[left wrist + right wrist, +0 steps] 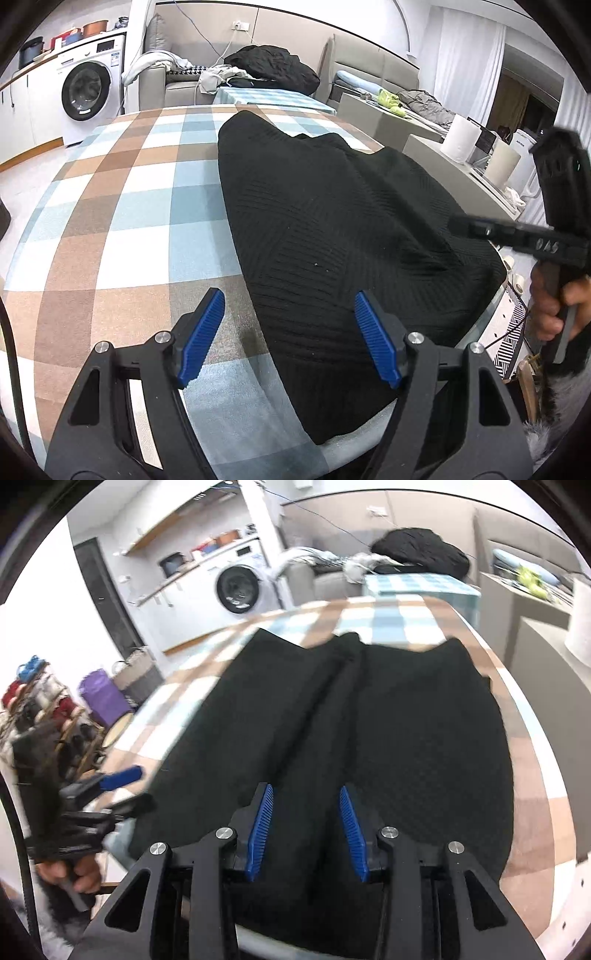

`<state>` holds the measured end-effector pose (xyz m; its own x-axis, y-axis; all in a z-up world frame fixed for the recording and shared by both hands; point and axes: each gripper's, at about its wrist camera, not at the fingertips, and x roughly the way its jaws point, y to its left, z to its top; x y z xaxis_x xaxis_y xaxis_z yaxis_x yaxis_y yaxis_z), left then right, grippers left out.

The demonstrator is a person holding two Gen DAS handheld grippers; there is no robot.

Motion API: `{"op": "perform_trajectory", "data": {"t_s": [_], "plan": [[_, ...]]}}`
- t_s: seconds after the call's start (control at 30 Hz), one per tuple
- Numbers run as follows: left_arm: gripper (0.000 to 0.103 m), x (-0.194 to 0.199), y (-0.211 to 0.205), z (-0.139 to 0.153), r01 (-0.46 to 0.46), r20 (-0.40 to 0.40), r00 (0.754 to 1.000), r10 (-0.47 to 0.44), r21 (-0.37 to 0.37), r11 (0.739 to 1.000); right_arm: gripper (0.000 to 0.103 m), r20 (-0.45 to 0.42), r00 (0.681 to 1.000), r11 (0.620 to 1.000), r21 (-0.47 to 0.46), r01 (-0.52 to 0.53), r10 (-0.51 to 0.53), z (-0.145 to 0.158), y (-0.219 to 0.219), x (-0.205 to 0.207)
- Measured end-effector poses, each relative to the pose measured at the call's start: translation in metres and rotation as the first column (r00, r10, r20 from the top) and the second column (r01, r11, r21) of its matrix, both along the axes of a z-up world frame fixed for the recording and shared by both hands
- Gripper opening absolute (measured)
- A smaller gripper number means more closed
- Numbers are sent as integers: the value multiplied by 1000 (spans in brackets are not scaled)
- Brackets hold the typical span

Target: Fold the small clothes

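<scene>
A black knit garment (332, 221) lies flat on the table's checked cloth (129, 184), reaching the near and right edges. My left gripper (290, 299) is open at the garment's near left edge, one pad over bare cloth and the other over the knit. In the right wrist view the garment (369, 720) shows a lengthwise ridge down its middle. My right gripper (306, 792) hovers over that ridge's near end with its jaws partly apart, and the pads do not press on the knit. A hand holds the left gripper (129, 788) at the table's left edge.
A washing machine (86, 92) stands at the back left. A sofa carries a pile of dark clothes (273, 70). A low cabinet with white cylinders (460, 138) sits to the right of the table. A purple bag (99, 694) and a cluttered rack stand on the floor.
</scene>
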<state>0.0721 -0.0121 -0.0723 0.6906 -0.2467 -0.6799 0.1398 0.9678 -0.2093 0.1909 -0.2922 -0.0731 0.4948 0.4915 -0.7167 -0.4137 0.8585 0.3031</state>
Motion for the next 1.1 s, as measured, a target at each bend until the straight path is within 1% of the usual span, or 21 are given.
{"op": "perform_trajectory", "data": {"t_s": [0.07,0.13,0.23,0.27,0.3,0.33,0.37,0.4,0.43,0.47,0.5,0.53,0.6,0.67,0.73,0.77,0.83,0.93,1.03,1.07,1.1], "plan": [[71,0,-1,-1,-1,-2,1000,1,5,1000,40,-25,999,998,44,-37,38,2,8,6],[71,2,-3,-2,0,-9,1000,1,8,1000,40,-65,996,997,65,-52,56,-1,18,21],[71,3,-6,-4,3,-12,1000,-3,13,1000,39,-136,989,998,26,-54,57,-24,36,41],[71,3,-6,-4,4,-11,1000,-4,14,1000,36,-159,985,998,19,-58,60,-30,42,46],[71,3,-6,-4,4,-10,1000,-4,12,1000,25,-158,985,998,16,-62,64,-33,46,50],[71,3,-6,-4,4,-11,1000,-4,11,1000,12,-144,986,997,11,-81,82,-33,48,51],[71,3,-6,-4,2,-12,1000,-2,7,1000,7,-112,988,995,1,-103,103,-28,52,51],[71,4,-6,-4,0,-14,1000,0,5,1000,6,-71,991,994,0,-112,111,-19,56,48],[71,4,-5,-4,-1,-15,1000,1,4,1000,6,17,994,994,25,-106,105,-3,54,41],[71,4,-5,-4,-2,-16,1000,2,3,1000,6,79,993,996,18,-90,88,8,53,38],[72,5,-5,-5,-2,-18,1000,2,2,1000,6,114,991,997,5,-78,77,16,53,36],[72,5,-4,-6,-1,-22,1000,1,2,1000,6,111,991,997,-3,-74,74,17,51,36],[72,5,-4,-8,5,-30,1000,-5,1,1000,7,55,997,998,-42,-55,57,7,47,40],[72,6,-5,-9,6,-33,999,-6,7,1000,10,-17,1000,996,-88,-12,10,-11,40,47],[72,6,-5,-10,5,-38,999,-5,7,1000,12,-111,994,1000,-24,-20,18,-23,27,48],[72,6,-5,-10,3,-42,999,-3,4,1000,13,-140,990,999,24,-29,32,-29,19,42],[72,7,-5,-11,3,-47,999,-3,-4,1000,19,-176,983,996,84,-32,46,-33,7,30],[72,6,-8,-10,7,-43,999,-6,5,1000,24,-206,976,985,169,-42,77,-32,-5,14],[72,5,-9,-11,13,-41,999,-13,6,1000,25,-183,978,971,233,-55,100,-26,-13,-3],[72,6,-9,-11,13,-43,999,-12,8,1000,25,-176,978,969,238,-67,111,-25,-10,-8],[72,6,-9,-12,13,-44,999,-13,9,1000,25,-169,979,974,211,-80,117,-26,-8,-13]]}}
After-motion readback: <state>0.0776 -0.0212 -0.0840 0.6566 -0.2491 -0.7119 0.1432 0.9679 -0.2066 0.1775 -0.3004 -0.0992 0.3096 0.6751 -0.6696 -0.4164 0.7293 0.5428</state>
